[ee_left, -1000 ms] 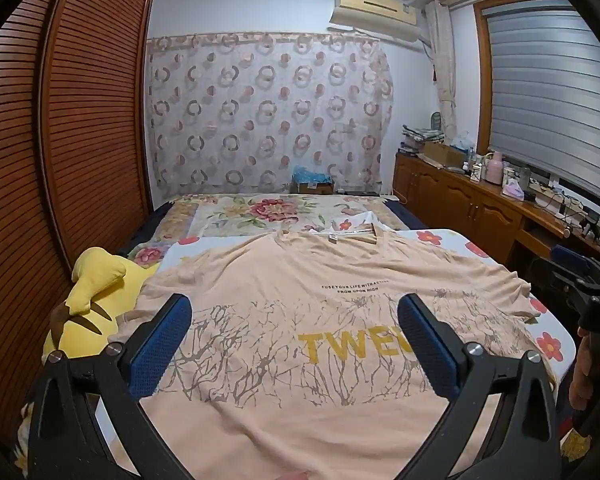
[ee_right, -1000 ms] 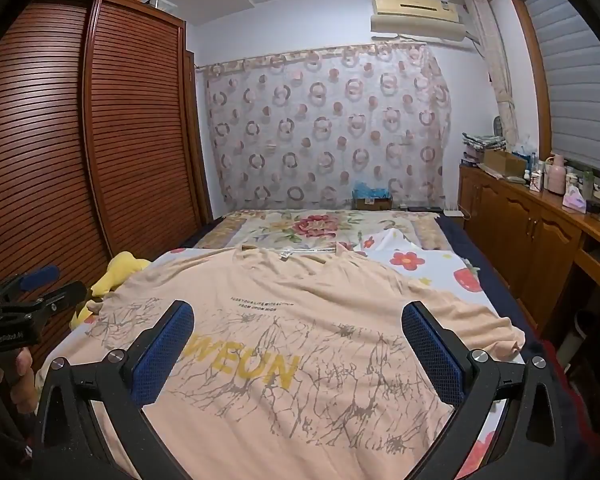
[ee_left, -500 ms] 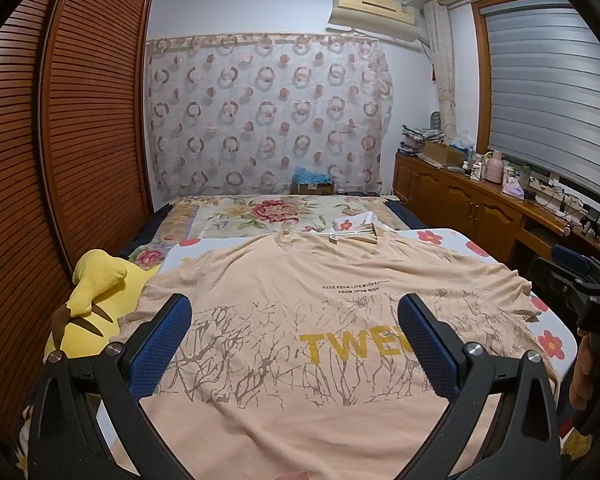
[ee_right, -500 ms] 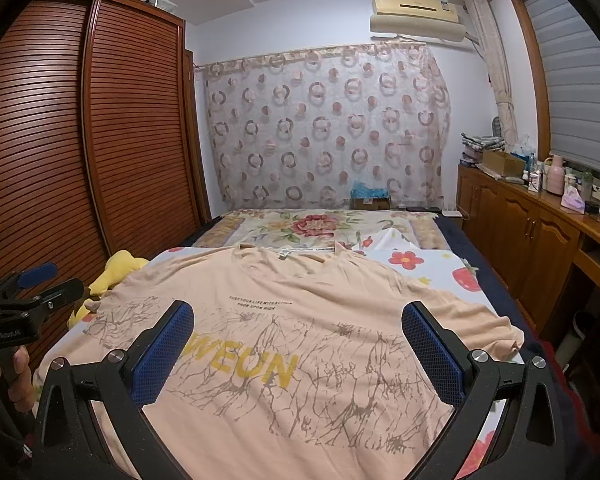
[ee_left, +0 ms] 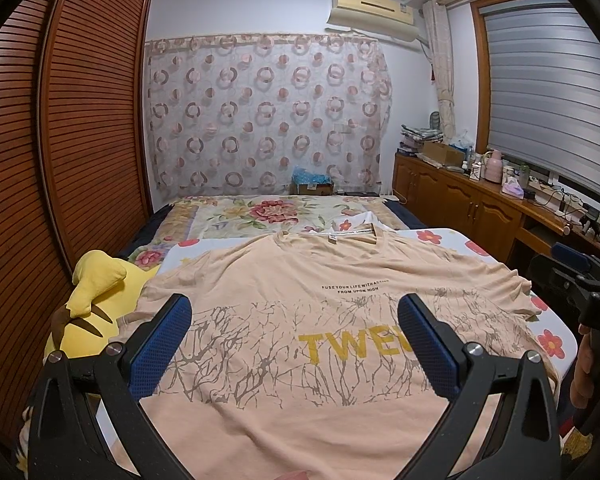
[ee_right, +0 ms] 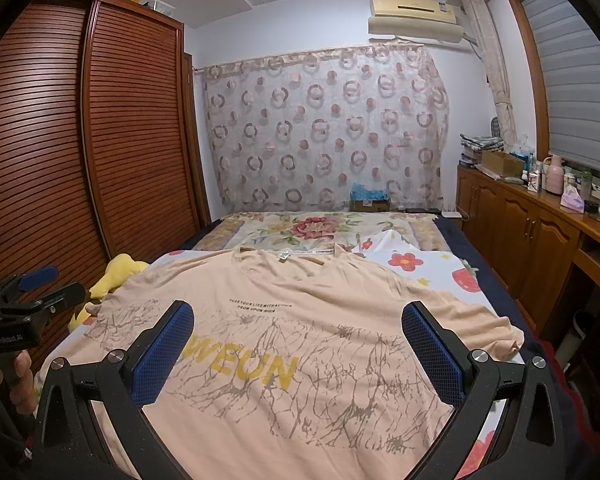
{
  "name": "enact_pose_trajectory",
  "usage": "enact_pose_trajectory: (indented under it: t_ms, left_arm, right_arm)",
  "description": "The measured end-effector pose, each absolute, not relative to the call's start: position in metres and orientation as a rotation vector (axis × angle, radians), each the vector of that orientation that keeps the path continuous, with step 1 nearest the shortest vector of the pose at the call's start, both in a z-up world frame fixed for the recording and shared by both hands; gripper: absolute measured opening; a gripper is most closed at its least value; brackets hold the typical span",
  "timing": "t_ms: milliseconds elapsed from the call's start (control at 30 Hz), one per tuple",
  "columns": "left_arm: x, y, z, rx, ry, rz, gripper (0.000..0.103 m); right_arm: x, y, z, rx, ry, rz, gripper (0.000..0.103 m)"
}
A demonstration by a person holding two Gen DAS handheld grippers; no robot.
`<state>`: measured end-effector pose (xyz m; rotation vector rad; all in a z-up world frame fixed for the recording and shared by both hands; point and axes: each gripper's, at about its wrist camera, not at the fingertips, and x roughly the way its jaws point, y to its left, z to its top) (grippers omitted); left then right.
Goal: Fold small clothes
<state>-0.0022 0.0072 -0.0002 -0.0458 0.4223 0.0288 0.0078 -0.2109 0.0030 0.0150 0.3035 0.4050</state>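
- Shirt (ee_left: 300,292): we see a peach tee spread flat, front up, on the bed (ee_left: 440,236), collar at the far end and hem toward us. Yellow letters and a grey branch print cross its chest, with two lines of small dark text above them.
- Left gripper (ee_left: 294,336): we hold it above the near part of the shirt, its blue pads (ee_left: 160,344) spread wide with nothing between them. We cannot tell whether the frame touches the cloth.
- Right gripper (ee_right: 298,340): it hangs over the near right part of the shirt, pads (ee_right: 432,352) likewise wide apart and empty.
- Each gripper shows in the other's view: the right one at the right edge of the left view, gripped by a hand (ee_left: 588,364); the left one at the left edge of the right view, with a hand (ee_right: 16,376) on its handle.
- Plush (ee_left: 96,300): a yellow toy lies at the left edge of the bed, just beside the left sleeve.
- Sleeve (ee_right: 488,328): the right one lies rumpled near the right edge of the bed.
- Quilt (ee_left: 268,216): a floral one covers the far half of the bed, beyond the collar.
- Wardrobe (ee_right: 100,140): louvred doors run along the left; a cabinet (ee_right: 532,232) lines the right wall.
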Motion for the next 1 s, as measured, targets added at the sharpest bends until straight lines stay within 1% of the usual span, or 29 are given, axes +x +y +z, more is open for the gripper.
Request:
enact_pose_trajectory:
  t_ms: [1000]
  left_arm:
    - [-0.0029,0.0047,0.0009,-0.041,0.419,0.029,0.103]
  right_arm:
    - [0.0096,-0.2118,0.0029,0.02,0.301,0.401,0.103]
